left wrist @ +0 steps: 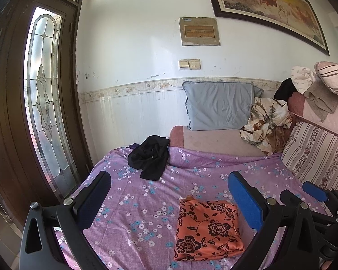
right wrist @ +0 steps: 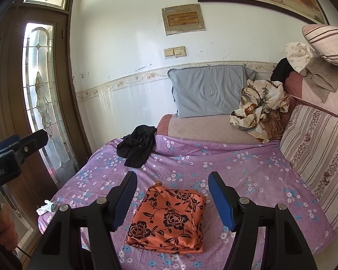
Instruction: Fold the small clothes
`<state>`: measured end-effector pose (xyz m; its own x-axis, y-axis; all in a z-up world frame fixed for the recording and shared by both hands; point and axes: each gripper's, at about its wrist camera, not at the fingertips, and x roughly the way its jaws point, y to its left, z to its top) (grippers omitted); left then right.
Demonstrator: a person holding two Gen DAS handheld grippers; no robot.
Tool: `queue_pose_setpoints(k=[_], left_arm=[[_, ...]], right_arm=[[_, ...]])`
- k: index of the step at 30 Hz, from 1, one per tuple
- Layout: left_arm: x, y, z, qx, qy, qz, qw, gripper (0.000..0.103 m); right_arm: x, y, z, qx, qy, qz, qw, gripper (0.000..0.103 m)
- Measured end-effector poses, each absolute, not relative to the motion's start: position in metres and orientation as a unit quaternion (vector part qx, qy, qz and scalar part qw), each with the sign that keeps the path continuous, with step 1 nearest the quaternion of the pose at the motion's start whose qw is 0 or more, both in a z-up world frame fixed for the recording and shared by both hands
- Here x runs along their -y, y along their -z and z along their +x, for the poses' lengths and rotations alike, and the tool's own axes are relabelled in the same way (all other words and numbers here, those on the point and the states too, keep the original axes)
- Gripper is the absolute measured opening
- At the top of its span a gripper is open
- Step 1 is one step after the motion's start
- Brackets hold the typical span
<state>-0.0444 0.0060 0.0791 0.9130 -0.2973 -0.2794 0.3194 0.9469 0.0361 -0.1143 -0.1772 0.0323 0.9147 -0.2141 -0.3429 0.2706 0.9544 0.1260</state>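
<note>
A folded orange cloth with black flowers (left wrist: 207,229) lies on the purple flowered bedsheet (left wrist: 133,204); it also shows in the right wrist view (right wrist: 169,220). A crumpled black garment (left wrist: 149,157) lies further back near the bed's left edge, also in the right wrist view (right wrist: 137,148). My left gripper (left wrist: 169,191) is open and empty above the sheet, to the left of the orange cloth. My right gripper (right wrist: 172,189) is open and empty, held just above the orange cloth's far edge; it also appears in the left wrist view (left wrist: 315,191).
A grey pillow (right wrist: 209,90) leans on the wall. A crumpled floral blanket (right wrist: 259,110) and striped cushions (right wrist: 315,148) sit at the right. A wooden door with patterned glass (left wrist: 42,99) stands left. A small white cloth (right wrist: 45,207) lies at the bed's left edge.
</note>
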Motion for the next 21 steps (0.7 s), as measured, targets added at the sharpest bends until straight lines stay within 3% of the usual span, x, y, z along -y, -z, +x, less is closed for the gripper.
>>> queue_pose_setpoints(k=[21], left_arm=[[0.006, -0.063, -0.004, -0.167, 0.158, 0.042, 0.972, 0.103]], right_arm=[[0.182, -0.02, -0.076, -0.186, 0.12, 0.085, 0.971, 0.069]])
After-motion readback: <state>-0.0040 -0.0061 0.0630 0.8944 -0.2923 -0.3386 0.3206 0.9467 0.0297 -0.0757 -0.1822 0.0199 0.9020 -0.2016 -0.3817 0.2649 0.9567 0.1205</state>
